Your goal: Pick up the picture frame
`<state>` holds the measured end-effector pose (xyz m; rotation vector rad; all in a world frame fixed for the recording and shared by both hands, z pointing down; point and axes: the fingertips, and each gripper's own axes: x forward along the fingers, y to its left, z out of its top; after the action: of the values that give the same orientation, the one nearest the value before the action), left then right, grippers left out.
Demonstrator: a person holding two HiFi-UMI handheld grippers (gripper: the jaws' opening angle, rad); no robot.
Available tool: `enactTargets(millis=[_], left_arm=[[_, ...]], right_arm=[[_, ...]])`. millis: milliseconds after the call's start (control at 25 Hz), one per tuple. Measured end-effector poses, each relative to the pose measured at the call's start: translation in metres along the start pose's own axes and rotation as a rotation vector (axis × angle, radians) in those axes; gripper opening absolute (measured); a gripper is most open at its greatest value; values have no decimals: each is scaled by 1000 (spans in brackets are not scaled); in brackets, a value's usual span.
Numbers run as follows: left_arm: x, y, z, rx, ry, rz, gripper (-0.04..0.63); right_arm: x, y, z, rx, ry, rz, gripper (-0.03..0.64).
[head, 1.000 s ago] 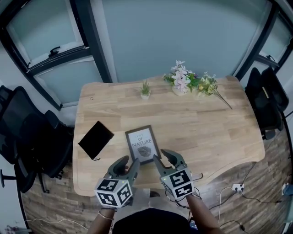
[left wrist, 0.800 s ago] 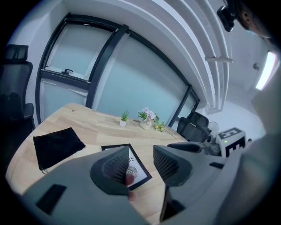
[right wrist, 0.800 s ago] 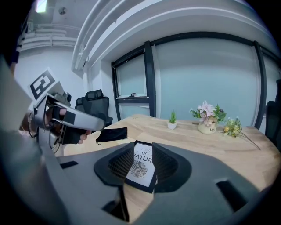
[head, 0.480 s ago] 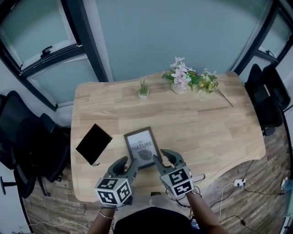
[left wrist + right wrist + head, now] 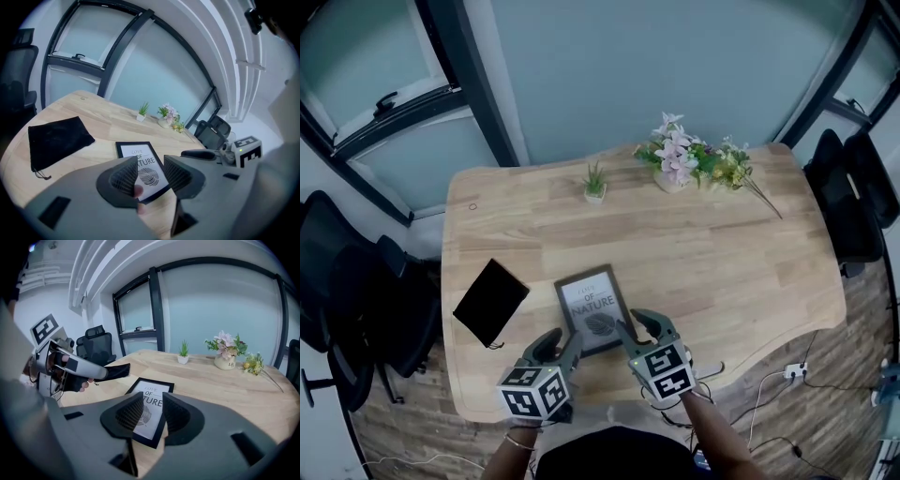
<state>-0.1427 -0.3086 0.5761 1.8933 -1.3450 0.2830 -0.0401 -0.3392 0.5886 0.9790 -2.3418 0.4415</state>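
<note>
One picture frame [image 5: 592,311], left tongs [image 5: 564,339], right tongs [image 5: 635,324] agape.

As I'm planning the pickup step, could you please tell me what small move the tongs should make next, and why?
Probably ease the right tongs forward and down onto the near edge of the picture frame. It lies flat on the table, untouched; the right tongs are open and empty, and the right gripper view shows the frame's near corner lined up between them.
</note>
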Motion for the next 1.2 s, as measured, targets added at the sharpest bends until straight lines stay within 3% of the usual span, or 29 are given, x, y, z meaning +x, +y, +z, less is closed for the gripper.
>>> enactTargets(millis=[680, 1200], left_arm=[[39, 40, -40, -47, 113, 104, 152], [62, 55, -62, -87, 195, 123, 156]], right_arm=[[43, -18, -43, 59, 132, -11, 103], [63, -27, -65, 103, 207, -10, 103]])
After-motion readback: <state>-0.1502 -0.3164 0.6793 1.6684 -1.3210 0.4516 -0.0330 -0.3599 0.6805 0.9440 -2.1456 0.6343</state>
